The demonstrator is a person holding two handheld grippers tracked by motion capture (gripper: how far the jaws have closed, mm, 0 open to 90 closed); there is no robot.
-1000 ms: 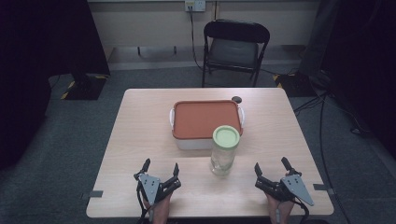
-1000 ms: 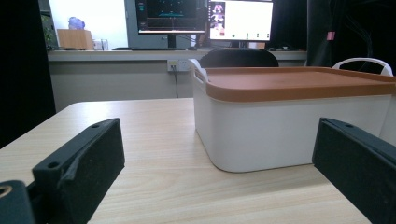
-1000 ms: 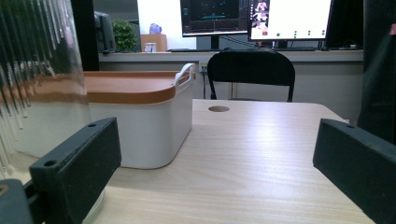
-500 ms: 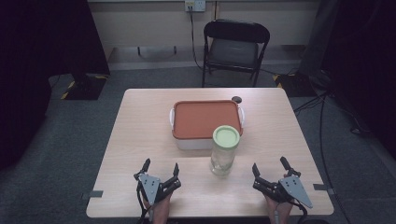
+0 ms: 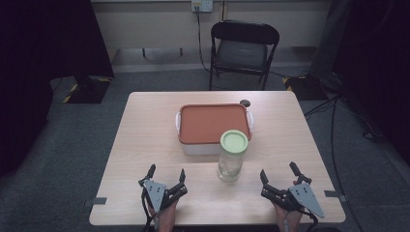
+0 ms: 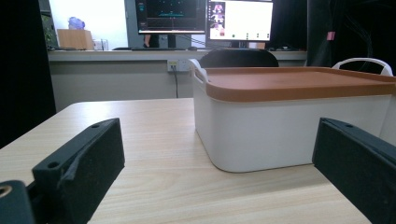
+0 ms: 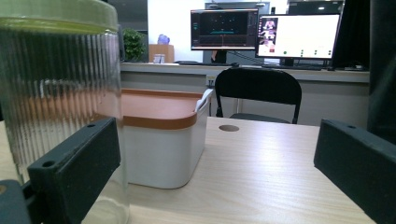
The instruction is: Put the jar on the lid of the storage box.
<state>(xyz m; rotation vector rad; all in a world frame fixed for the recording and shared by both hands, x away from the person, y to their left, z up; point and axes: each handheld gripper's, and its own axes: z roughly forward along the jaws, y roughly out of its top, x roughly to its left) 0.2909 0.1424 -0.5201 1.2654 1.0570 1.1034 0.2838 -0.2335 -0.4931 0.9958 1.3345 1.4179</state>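
Ribbed jar (image 5: 232, 155) on pale wood table (image 5: 145, 140), both claws apart, black chair (image 5: 244, 50) behind.

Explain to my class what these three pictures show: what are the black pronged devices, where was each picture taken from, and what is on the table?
No robot is here. A person holds a hand-held gripping device in each hand: the left tool and the right tool, each with two black jaws.

The high view comes from a fixed camera above the person, looking down on the light wooden table. The other two pictures come from small cameras riding on the tools, looking out between their jaws.

On the table stand a white plastic box with an orange lid and, just in front of it, a ribbed clear glass jar with a pale green lid. The left gripper view faces the box; the right gripper view has the jar close at its left.

Both tools are open and hold nothing. A black folding chair stands beyond the table.
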